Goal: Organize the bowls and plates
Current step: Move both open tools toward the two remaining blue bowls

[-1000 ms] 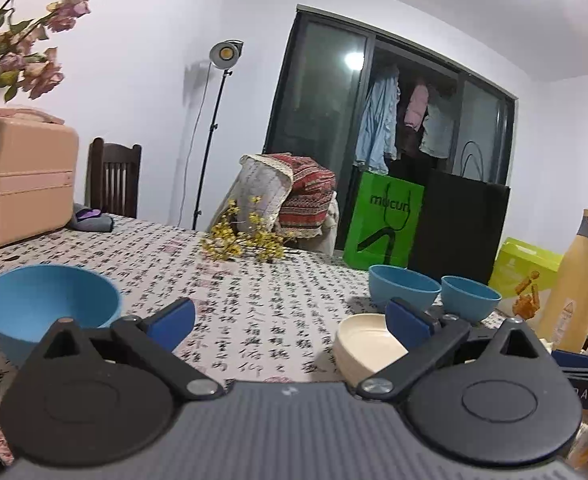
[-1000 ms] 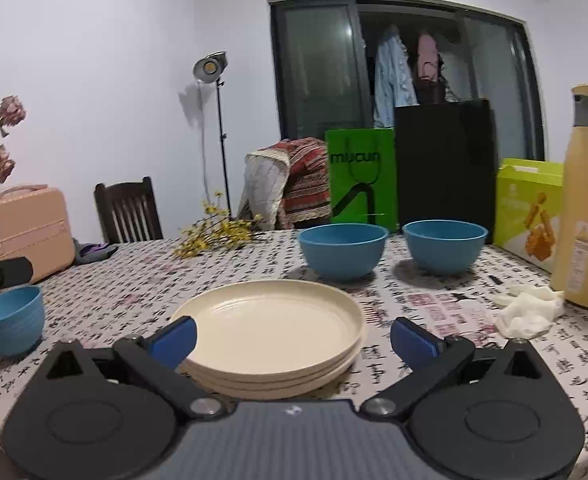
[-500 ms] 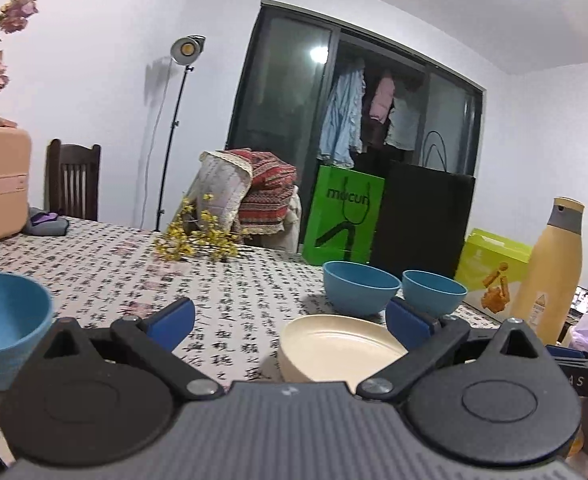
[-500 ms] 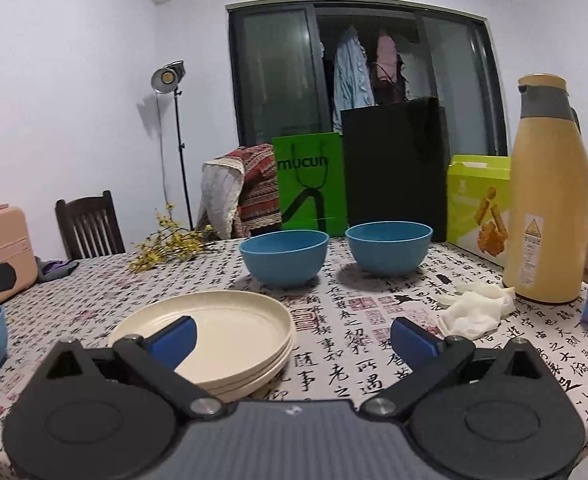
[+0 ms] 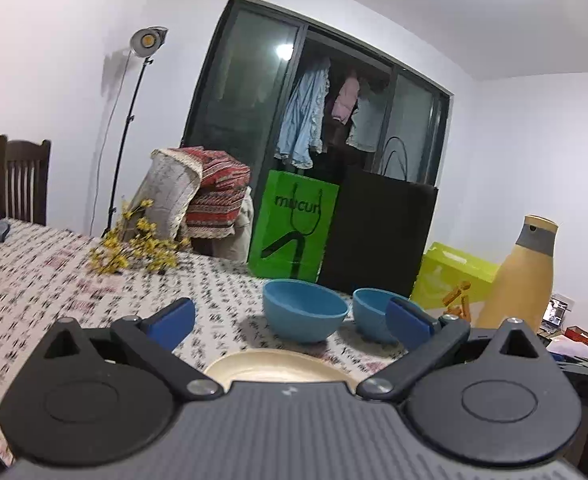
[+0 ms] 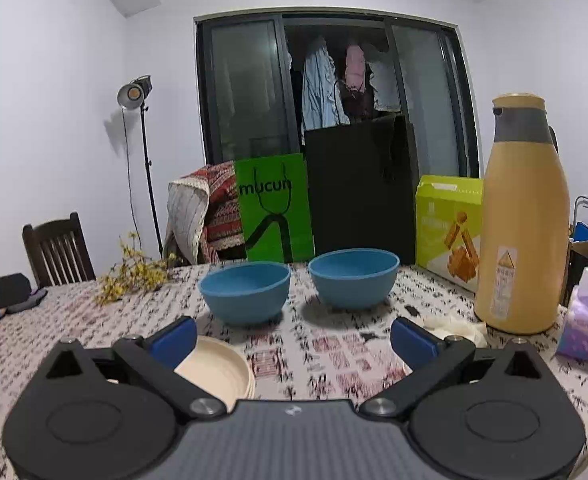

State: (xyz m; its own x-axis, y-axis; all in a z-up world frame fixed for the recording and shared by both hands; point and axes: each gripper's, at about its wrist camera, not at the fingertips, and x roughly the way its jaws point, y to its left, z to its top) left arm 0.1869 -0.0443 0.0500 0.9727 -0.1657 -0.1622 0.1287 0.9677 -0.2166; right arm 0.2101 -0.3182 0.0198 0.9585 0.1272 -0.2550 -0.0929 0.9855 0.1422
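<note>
Now we are hovering both claws wide open and empty above the table (image 6: pixel 334 364).
Reaching for the two blue bowls (image 6: pixel 245 292), we are risking clipping the stacked plates (image 6: pixel 217 372) or the flask (image 6: pixel 522 216).

Left wrist view: sat low over the tabletop (image 5: pixel 33 276), tilted, facing the wardrobe (image 5: pixel 322 120). Right wrist view: low, level, further right, nearer the flask (image 6: pixel 522 216). Shared: two blue bowls (image 5: pixel 306 316) (image 6: pixel 245 292), cream plates (image 5: pixel 277 368) (image 6: pixel 217 372) (close under both), green bag (image 5: pixel 294 224) (image 6: pixel 273 208).
</note>
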